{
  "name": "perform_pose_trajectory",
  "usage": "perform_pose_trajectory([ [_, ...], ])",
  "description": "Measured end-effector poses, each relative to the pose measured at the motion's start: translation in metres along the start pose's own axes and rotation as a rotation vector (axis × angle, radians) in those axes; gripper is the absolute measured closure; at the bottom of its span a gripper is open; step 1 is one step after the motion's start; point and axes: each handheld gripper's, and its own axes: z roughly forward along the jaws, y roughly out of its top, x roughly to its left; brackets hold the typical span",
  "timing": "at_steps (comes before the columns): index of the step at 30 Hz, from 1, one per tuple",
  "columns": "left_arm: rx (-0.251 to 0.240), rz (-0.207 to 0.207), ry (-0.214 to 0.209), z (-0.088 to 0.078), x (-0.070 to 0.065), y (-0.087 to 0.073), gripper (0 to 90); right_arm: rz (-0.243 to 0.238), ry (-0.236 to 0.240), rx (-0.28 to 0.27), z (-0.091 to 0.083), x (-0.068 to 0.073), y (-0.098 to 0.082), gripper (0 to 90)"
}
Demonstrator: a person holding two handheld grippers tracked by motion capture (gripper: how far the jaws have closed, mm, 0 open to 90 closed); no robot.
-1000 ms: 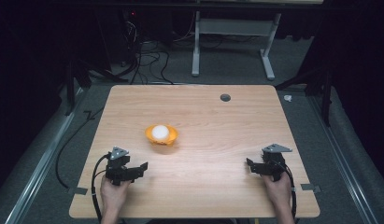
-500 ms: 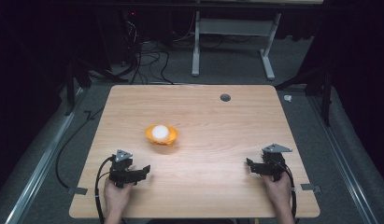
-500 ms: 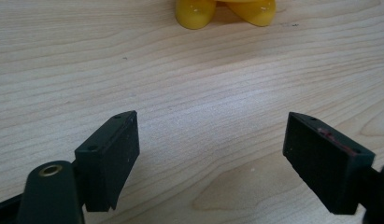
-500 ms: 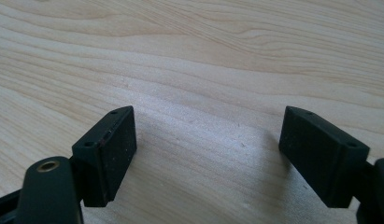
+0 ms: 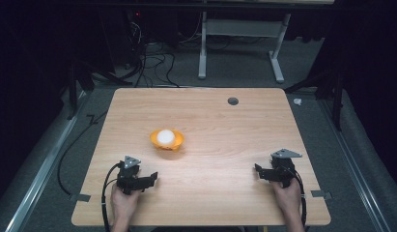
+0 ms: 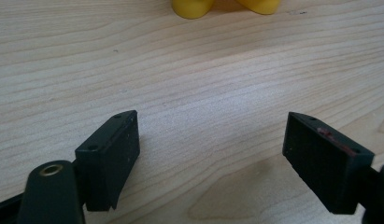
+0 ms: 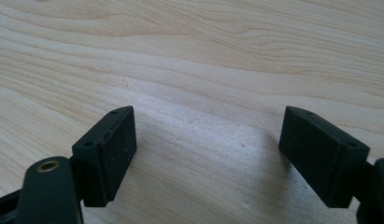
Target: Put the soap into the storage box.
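Observation:
An orange bowl with a white ball in it sits left of the middle of the wooden table. My left gripper rests near the front left, a short way in front of the bowl, and it is open. In the left gripper view the open gripper holds nothing, and the yellow-orange bowl shows at the top edge. My right gripper lies near the front right, far from the bowl. In the right gripper view the gripper is open over bare wood.
A small dark round hole sits near the table's far edge. Cables and a white desk frame lie on the floor beyond the table. Metal rails run along both sides.
My left gripper has shifted slightly to the right and toward the near edge. The right gripper, the bowl and the ball have stayed put.

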Motion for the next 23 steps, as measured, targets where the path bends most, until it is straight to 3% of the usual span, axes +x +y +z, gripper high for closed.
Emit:
perform_pose_trajectory([
  [6,-0.023,0.026,0.034,0.004,-0.005,-0.002,19.5,0.0,0.0,0.0,0.0,0.0,0.0,20.0],
  [11,-0.044,0.086,0.083,0.008,-0.013,-0.006,17.6,0.0,0.0,0.0,0.0,0.0,0.0,20.0],
  [23,-0.044,0.081,0.084,0.008,-0.013,-0.006,17.0,0.0,0.0,0.0,0.0,0.0,0.0,20.0],
])
